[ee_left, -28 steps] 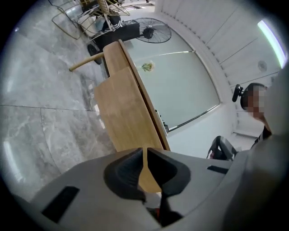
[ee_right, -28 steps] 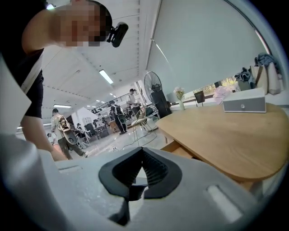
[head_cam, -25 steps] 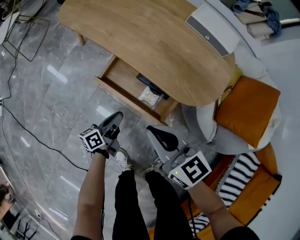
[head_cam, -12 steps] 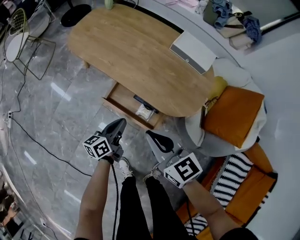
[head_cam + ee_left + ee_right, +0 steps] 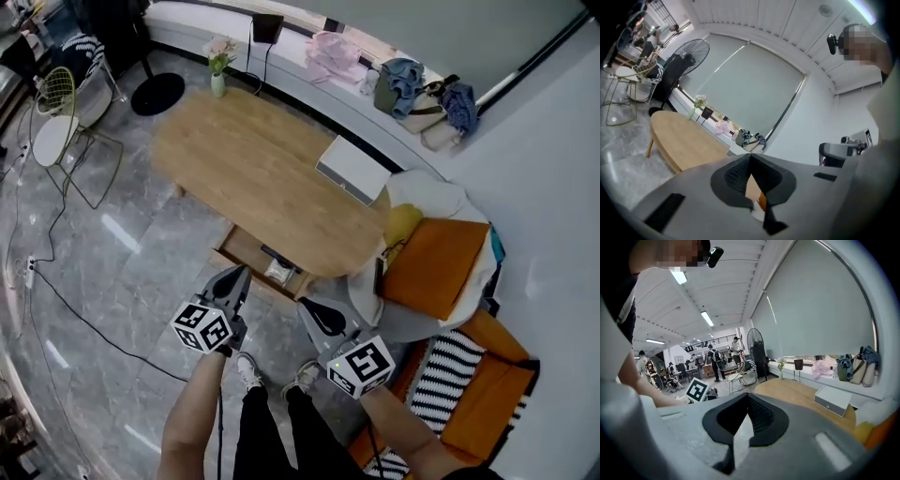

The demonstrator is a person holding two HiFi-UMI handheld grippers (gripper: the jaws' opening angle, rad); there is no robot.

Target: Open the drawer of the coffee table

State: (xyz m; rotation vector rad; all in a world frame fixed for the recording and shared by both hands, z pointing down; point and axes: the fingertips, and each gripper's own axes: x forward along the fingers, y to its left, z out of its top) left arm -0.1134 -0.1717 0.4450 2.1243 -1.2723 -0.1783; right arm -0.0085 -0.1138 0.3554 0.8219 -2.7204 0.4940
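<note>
Both grippers stand higher and farther from the drawer (image 5: 246, 253) than one second ago, and the low oval bench (image 5: 253, 173) looks smaller below me. On the left gripper (image 5: 241, 274) I see the jaws pressed together with nothing between them. The right gripper (image 5: 307, 306) also has its jaws closed and empty. The drawer stands pulled out from under the near edge of the bench, with a small pale packet (image 5: 278, 272) inside. A white box (image 5: 353, 170) lies on the bench top.
</note>
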